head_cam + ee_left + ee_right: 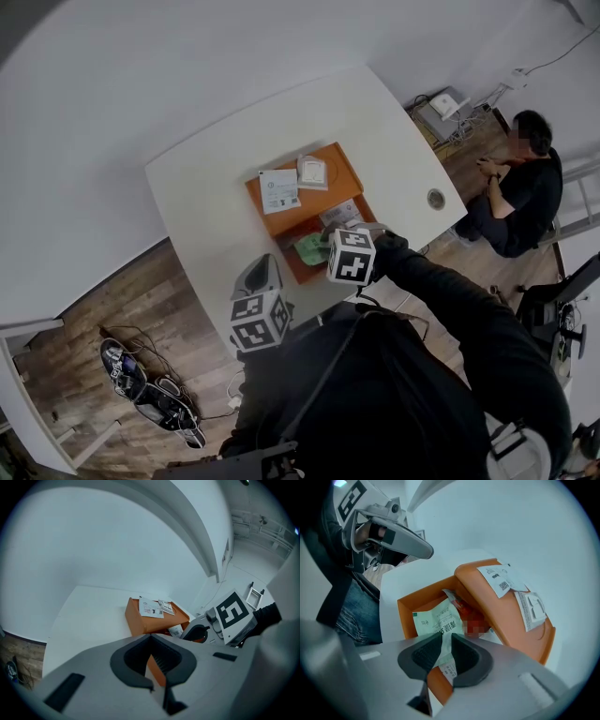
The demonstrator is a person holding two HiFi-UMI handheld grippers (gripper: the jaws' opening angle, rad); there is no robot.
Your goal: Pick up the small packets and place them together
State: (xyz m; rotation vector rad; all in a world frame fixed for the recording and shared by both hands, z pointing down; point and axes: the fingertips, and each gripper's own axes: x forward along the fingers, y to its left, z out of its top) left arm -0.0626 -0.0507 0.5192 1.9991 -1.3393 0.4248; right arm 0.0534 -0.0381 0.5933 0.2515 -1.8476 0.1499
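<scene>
An orange box [292,217] lies open on the white table [216,187], and small packets lie in its tray. My right gripper [445,656] points steeply down into the tray and is shut on a green-and-white packet [436,620], whose lower part runs between the pads. A red packet [464,612] lies under it. In the head view the right gripper [336,247] hangs over the green packet [307,247], next to a white packet [339,216]. My left gripper [151,662] hovers at the table's near edge, short of the orange box [140,623], jaws slightly apart and empty.
White printed slips [279,190] lie on the box's raised lid. A round grommet [435,198] sits near the table's right edge. A person [520,192] sits on the floor beyond it. Shoes and cables [150,389] lie on the wooden floor at the left.
</scene>
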